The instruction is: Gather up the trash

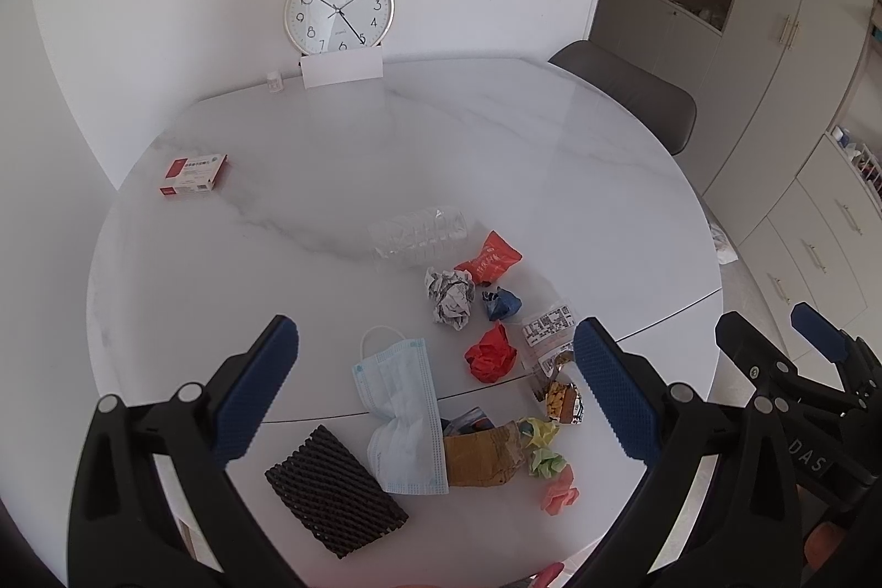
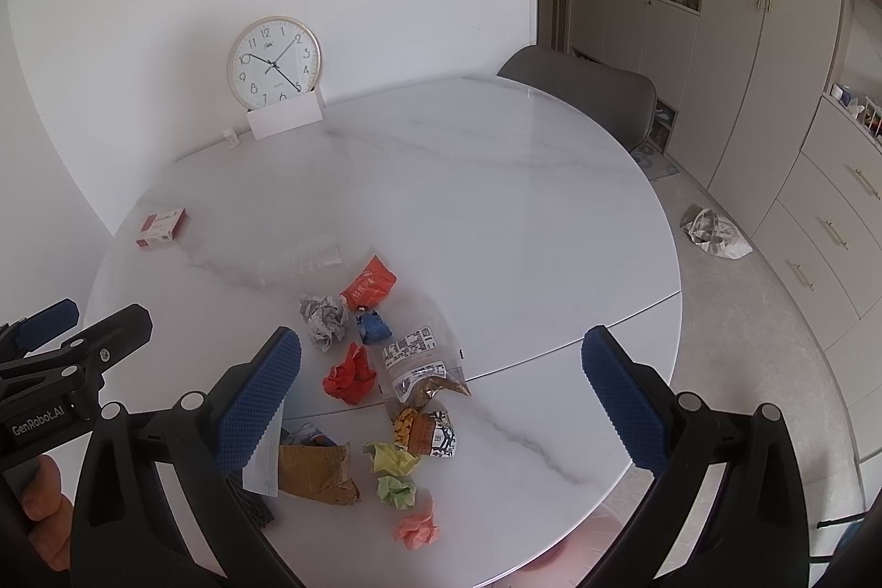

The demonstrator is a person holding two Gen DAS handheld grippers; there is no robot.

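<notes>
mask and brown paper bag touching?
Touching. Left wrist view: the face mask has its lower right edge overlapping the crumpled brown paper bag, no gap.

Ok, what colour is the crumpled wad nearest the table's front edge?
Pink, the paper wad below the two yellow-green ones; clearest in the right wrist view.

Open marble table point(image 1: 468, 158) across the middle and right of the left wrist frame, free of clutter up to the clock point(image 1: 338, 7) at top centre. Blocked low in the frame by a packed scatter: face mask point(image 1: 402, 417), black mesh pad point(image 1: 335, 491), crumpled paper point(image 1: 449, 298), red wrapper point(image 1: 490, 356). Only narrow gaps between these. Red box point(image 1: 193, 174) alone at middle left, well apart. In the right wrist frame, bare tabletop right of the snack bag point(image 2: 424, 367).
</notes>
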